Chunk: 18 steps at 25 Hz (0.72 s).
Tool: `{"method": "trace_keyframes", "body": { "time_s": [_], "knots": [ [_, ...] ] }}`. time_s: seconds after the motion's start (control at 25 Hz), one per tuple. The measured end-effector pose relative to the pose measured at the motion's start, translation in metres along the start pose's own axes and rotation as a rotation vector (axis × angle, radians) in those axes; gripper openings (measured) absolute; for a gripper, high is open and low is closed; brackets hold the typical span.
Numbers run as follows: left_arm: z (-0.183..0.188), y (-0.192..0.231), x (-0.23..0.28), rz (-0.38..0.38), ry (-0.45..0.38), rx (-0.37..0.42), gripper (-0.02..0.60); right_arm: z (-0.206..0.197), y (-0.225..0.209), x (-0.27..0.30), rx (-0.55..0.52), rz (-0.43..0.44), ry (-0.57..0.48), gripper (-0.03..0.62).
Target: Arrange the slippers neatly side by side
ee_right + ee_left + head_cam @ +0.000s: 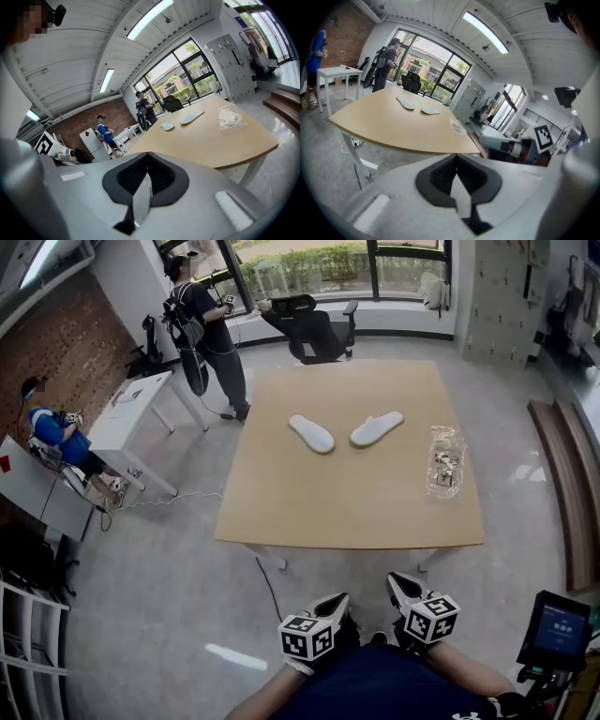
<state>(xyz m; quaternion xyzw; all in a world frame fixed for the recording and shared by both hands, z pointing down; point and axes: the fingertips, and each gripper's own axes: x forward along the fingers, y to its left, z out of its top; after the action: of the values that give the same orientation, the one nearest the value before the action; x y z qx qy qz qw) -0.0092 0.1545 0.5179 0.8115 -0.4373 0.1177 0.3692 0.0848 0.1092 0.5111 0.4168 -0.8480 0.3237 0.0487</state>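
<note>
Two claws pressed together, empty: left gripper [339, 600], right gripper [396, 579], short of table [328, 498]; slippers [311, 433] [377, 428] splayed in a V (bag [444, 461] contents unreadable).

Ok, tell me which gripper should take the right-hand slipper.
Right, probably. The right gripper sits more nearly below the right slipper; the left gripper sits below the left slipper. Both are shut, empty and short of the table.

Bright daylit room, soft shadows.
Daylight from the far windows [309, 268] plus ceiling strip lights [485, 32]; a glare streak on the floor [234, 657]. Gripper views bulge and darken at edges; left gripper [456, 161] and right gripper [148, 161] look soft.
</note>
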Motion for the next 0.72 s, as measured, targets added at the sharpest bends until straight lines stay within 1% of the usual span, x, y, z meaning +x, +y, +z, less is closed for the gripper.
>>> {"method": "trace_keyframes", "body": {
  "time_s": [0.16,0.52,0.72],
  "knots": [
    [0.029,0.019,0.018,-0.029,0.013,0.004,0.003,0.018,-0.009,0.026,0.003,-0.035,-0.005,0.011],
    [0.083,0.06,0.062,-0.122,0.048,0.048,0.003,0.053,-0.031,0.086,0.019,-0.116,-0.028,0.011],
    [0.104,0.082,0.071,-0.156,0.048,0.037,0.003,0.065,-0.029,0.111,0.006,-0.146,-0.026,0.011]
  ]
}}
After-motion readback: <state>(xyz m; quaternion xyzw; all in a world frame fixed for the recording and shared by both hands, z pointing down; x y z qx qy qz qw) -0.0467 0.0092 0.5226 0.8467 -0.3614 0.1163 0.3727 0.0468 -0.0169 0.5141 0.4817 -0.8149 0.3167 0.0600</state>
